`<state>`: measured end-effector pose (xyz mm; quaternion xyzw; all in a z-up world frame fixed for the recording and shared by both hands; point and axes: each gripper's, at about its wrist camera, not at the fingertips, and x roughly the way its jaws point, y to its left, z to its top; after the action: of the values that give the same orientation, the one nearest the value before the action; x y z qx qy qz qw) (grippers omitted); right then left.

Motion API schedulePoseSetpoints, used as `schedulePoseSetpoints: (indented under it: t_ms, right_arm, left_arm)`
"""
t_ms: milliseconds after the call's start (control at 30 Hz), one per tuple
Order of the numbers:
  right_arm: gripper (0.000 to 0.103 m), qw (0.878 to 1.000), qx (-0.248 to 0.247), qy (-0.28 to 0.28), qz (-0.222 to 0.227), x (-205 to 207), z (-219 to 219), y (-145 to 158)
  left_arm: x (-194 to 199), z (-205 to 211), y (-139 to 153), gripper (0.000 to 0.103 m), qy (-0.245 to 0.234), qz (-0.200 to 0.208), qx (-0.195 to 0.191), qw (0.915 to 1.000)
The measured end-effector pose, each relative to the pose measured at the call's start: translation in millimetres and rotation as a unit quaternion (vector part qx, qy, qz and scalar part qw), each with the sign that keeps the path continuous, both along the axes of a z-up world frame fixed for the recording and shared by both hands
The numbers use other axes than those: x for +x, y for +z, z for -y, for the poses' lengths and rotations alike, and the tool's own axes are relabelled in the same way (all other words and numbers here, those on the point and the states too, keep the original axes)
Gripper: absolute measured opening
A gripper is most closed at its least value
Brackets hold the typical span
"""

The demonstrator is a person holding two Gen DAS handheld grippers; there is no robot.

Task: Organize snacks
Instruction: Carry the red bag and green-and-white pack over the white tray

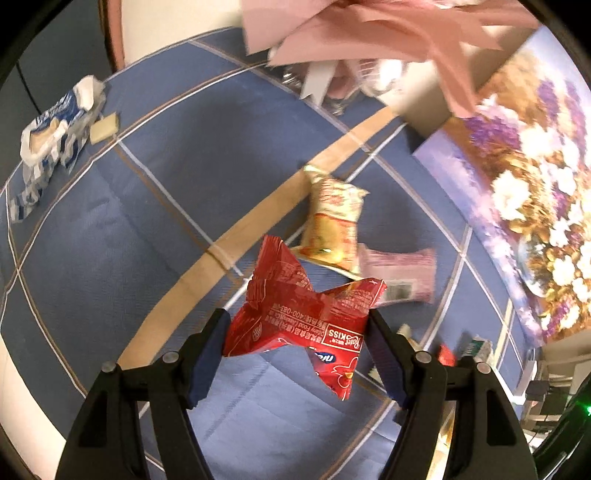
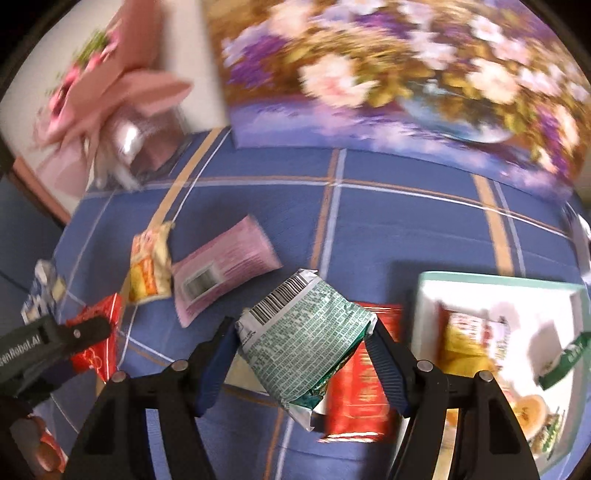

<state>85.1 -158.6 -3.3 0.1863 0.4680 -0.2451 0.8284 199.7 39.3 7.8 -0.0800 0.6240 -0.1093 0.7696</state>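
Observation:
My left gripper [image 1: 297,325] is shut on a red snack packet [image 1: 306,317], which hangs above the blue checked tablecloth [image 1: 147,206]; the same gripper [image 2: 107,325] and red packet [image 2: 98,347] show at the left of the right wrist view. My right gripper [image 2: 301,332] is shut on a green and white snack packet [image 2: 306,339], lifted off the cloth. On the cloth lie a yellow packet [image 1: 334,225] [image 2: 151,266] and a pink packet [image 1: 400,273] [image 2: 221,273]. A red packet [image 2: 360,373] lies under the green one. A white box [image 2: 436,291] at the right holds several snacks.
A torn blue and white wrapper [image 1: 51,136] with a biscuit [image 1: 105,127] lies at the far left of the cloth. A pink paper bouquet [image 1: 369,29] [image 2: 107,88] and a flower painting [image 1: 528,192] [image 2: 406,74] stand along the back. The right wrist view is motion-blurred.

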Motion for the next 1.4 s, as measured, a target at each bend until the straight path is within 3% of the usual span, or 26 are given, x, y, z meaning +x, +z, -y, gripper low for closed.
schedulePoseSetpoints:
  t_ms: [367, 767, 1233, 1400]
  right_arm:
    - [0.073, 0.993, 0.018, -0.115, 0.023, -75, 69, 49]
    - [0.073, 0.974, 0.014, -0.219, 0.053, -168, 131, 86]
    - [0.073, 0.966, 0.057, -0.247, 0.056, -194, 175, 45]
    - [0.073, 0.967, 0.059, -0.239, 0.064, -190, 182, 31]
  left_arm:
    - [-40, 64, 48, 0.075, -0.086, 0.048, -0.038, 0.9944]
    - [-100, 144, 72, 0.075, -0.193, 0.072, -0.066, 0.9763]
    - [-165, 232, 43, 0.075, -0.312, 0.082, -0.047, 0.9454]
    - [-166, 250, 29, 0.075, -0.318, 0.073, -0.054, 0.9436]
